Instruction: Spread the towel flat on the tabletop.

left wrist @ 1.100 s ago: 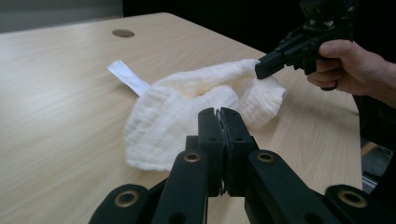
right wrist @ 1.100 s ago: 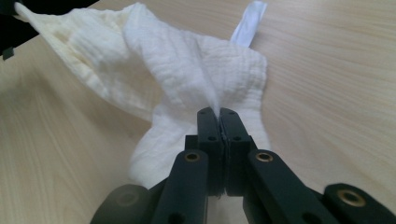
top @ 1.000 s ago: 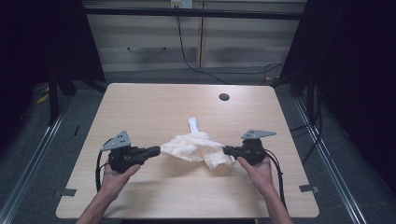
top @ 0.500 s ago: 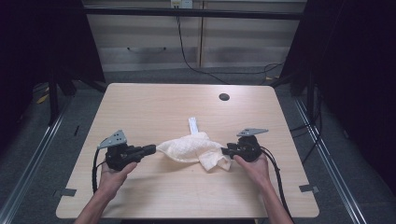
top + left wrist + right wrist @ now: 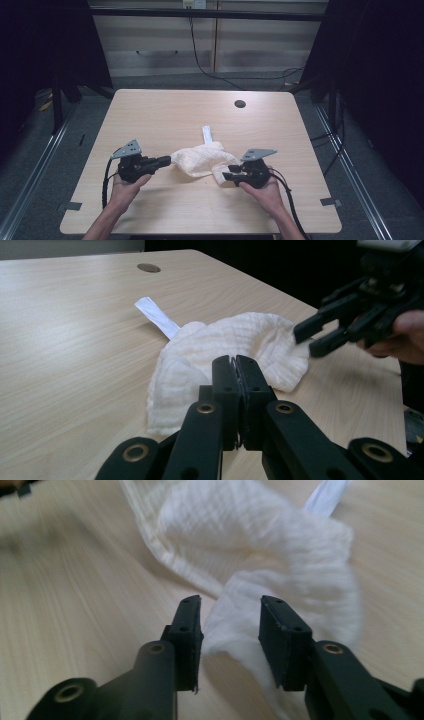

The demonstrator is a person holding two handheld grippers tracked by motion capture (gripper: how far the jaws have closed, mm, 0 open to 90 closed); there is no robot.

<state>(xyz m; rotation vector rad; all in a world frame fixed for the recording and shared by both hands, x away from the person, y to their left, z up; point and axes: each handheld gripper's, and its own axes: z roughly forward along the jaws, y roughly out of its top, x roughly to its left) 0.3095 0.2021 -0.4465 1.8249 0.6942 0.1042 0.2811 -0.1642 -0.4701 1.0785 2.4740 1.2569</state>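
White crinkled cloth (image 5: 200, 159) lies bunched near the middle of the wooden table (image 5: 165, 115), closer to the person's edge, its tag strip (image 5: 207, 134) poking out on the far side toward the round cable hole (image 5: 240, 104). Left gripper (image 5: 161, 161) sits at the cloth's left end, jaws pressed together; a thin sliver of fabric seems caught between them, likely pinning that end so the cloth can be pulled or folded. Right gripper (image 5: 226, 173) is at the cloth's right end, jaws spread, having just been opening, with a fold of cloth between the pads (image 5: 280, 630) but not squeezed; looks like a let-go or a re-grip. Count: one cloth, one tag strip, two grippers, two hands, one table hole.
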